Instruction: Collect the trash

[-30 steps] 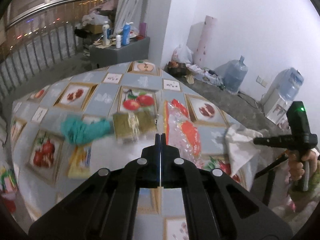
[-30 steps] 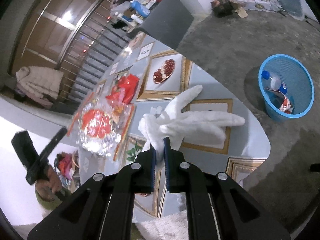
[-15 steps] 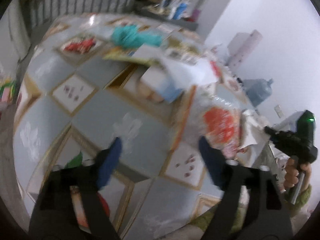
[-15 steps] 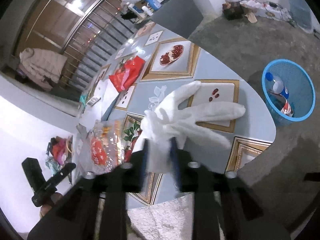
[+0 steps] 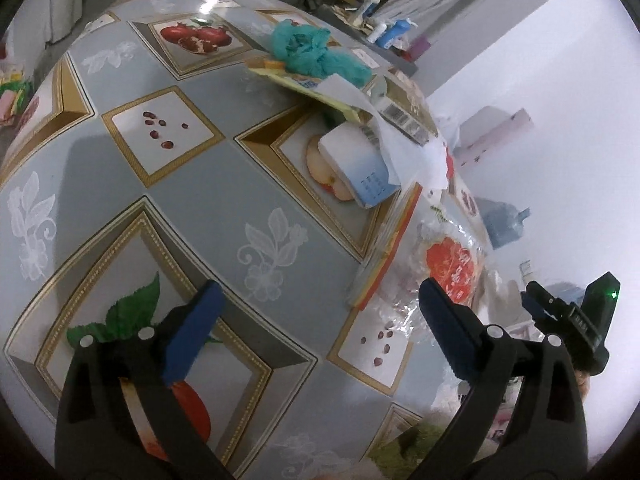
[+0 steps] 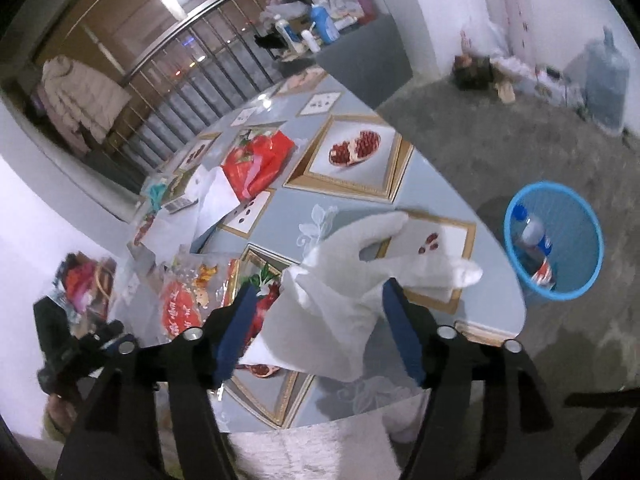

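Observation:
My right gripper (image 6: 320,328) is open, with a crumpled white tissue (image 6: 352,280) between its spread fingers near the table's edge. A blue trash basket (image 6: 554,240) stands on the floor to the right, with a bottle inside. My left gripper (image 5: 320,336) is open and empty, low over the fruit-patterned table (image 5: 192,200). Ahead of it lie a clear snack bag with a red label (image 5: 448,264), a white and blue packet (image 5: 360,160), papers and a teal cloth (image 5: 316,48).
A red plastic bag (image 6: 256,160) and white paper (image 6: 212,200) lie further back on the table in the right wrist view. Water jugs (image 6: 604,80) and clutter line the far wall. A railing (image 6: 180,92) runs behind the table.
Both grippers have opened. The right one has let go of the white tissue, which now sits loose between its fingers. The left gripper has swung down low over the table.

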Available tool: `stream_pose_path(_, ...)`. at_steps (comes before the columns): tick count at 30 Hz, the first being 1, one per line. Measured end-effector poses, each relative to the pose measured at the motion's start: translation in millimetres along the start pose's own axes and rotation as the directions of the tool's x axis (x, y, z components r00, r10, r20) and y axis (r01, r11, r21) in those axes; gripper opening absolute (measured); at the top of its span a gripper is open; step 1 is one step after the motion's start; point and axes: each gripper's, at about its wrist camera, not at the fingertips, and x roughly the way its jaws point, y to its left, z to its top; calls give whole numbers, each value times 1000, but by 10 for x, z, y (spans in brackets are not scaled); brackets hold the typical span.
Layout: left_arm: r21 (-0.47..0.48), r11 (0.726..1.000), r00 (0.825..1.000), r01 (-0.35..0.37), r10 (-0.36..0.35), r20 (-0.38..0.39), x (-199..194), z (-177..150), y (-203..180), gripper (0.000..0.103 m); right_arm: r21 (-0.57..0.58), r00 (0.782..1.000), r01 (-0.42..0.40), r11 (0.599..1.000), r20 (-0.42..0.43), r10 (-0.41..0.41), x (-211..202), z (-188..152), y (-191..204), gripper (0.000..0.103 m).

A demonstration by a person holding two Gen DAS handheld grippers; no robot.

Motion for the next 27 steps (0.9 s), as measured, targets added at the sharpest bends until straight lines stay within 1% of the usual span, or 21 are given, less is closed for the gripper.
stream_pose_path(3,6,1000,1000,15,-15,5,-16,-14,25,94,-40,999,32,999,-1,-32,-16,-33,42,77)
stream_pose_path(4,19,1000,1000,13,-13,-5,-9,-14,12,94,-54,999,44,998,-5,-44,-12,-49,51,78)
stream_pose_path(6,38,999,1000,6,-5,-24,0,4,-13,94,-75,998,65,995,-13,-67,-1,-87,59,78)
stream_pose_path(9,36,999,999,-4,6,-40,18,38,-27,94,-61,997,63,996,-32,-65,35,-109,9,78)
stream_pose_path(11,11,1000,999,-12,12,-38,19,57,-22,94,-44,998,56,997,-37,-57,50,-92,-28,78)
stream_pose_path(12,1,1000,999,-8,8,-34,20,67,-29,94,-37,998,53,998,-38,-55,58,-82,-43,78)
stream_pose_path(13,0,1000,999,14,-14,-30,39,87,-47,94,-33,998,50,998,-39,-51,62,-72,-54,78)
stream_pose_path(14,15,999,999,47,-47,-26,45,100,-87,94,-29,998,45,999,-38,-46,64,-61,-63,78)
stream_pose_path(16,83,994,997,71,-70,-13,28,111,-212,94,-28,998,42,999,-39,-43,65,-52,-71,78)
stream_pose_path(18,212,974,997,82,-81,-11,36,118,-438,94,-23,998,38,999,-44,-39,78,-49,-80,78)
stream_pose_path(19,252,965,997,77,-77,-11,48,121,-511,94,-18,998,36,999,-47,-37,87,-50,-87,78)
stream_pose_path(20,308,949,997,70,-69,-14,80,125,-612,94,-10,998,32,999,-51,-32,98,-51,-101,78)
stream_pose_path(22,360,931,998,69,-64,-27,142,143,-701,93,2,998,27,1000,-58,-27,117,-53,-120,78)
stream_pose_path(23,379,922,997,82,-69,-47,203,166,-739,89,7,998,27,1000,-62,-26,126,-56,-129,78)
stream_pose_path(24,388,918,996,88,-70,-60,244,182,-754,80,9,998,27,1000,-64,-26,132,-57,-132,78)
stream_pose_path(25,392,916,995,91,-67,-75,304,209,-765,76,11,998,27,1000,-65,-26,134,-56,-137,78)
stream_pose_path(26,389,916,993,97,-64,-97,379,242,-755,75,12,998,25,1000,-66,-24,134,-54,-141,78)
stream_pose_path(27,381,919,991,101,-60,-116,429,263,-743,69,13,998,25,1000,-65,-24,133,-54,-143,78)
